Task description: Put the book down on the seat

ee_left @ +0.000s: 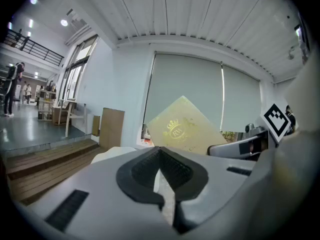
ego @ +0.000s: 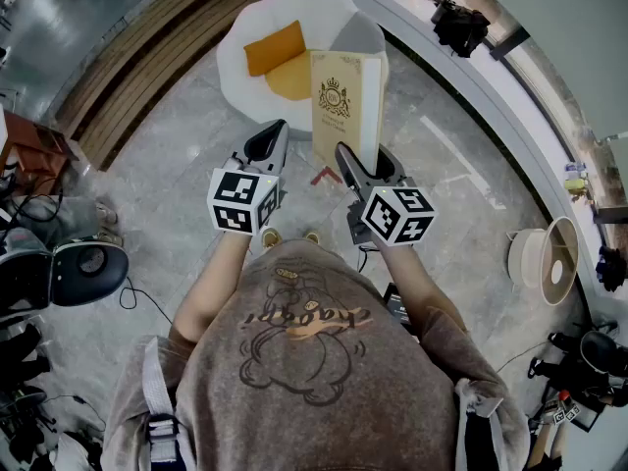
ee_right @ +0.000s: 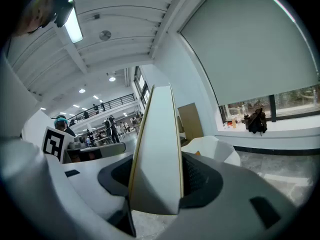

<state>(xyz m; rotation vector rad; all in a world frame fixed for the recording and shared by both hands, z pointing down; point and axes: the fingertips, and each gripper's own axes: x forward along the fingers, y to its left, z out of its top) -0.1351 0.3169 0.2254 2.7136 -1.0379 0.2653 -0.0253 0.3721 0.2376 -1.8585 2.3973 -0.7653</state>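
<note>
A cream book [ego: 345,101] with a gold crest on its cover stands upright between the jaws of my right gripper [ego: 365,161], which is shut on its lower edge. In the right gripper view the book [ee_right: 157,154] shows edge-on, clamped by both pads. My left gripper [ego: 271,141] hangs just left of the book, shut, with nothing in it. From the left gripper view the book's cover [ee_left: 182,129] shows beyond the closed jaws. The seat [ego: 235,57], a white round chair with orange cushions [ego: 277,49], stands on the floor just beyond the book.
Wooden steps [ego: 147,57] run along the upper left. A curved window ledge [ego: 491,86] with a black bag [ego: 459,23] bounds the right. A black rounded chair [ego: 88,268] sits at the left, a pale round fan [ego: 545,253] at the right. Grey tiled floor surrounds the seat.
</note>
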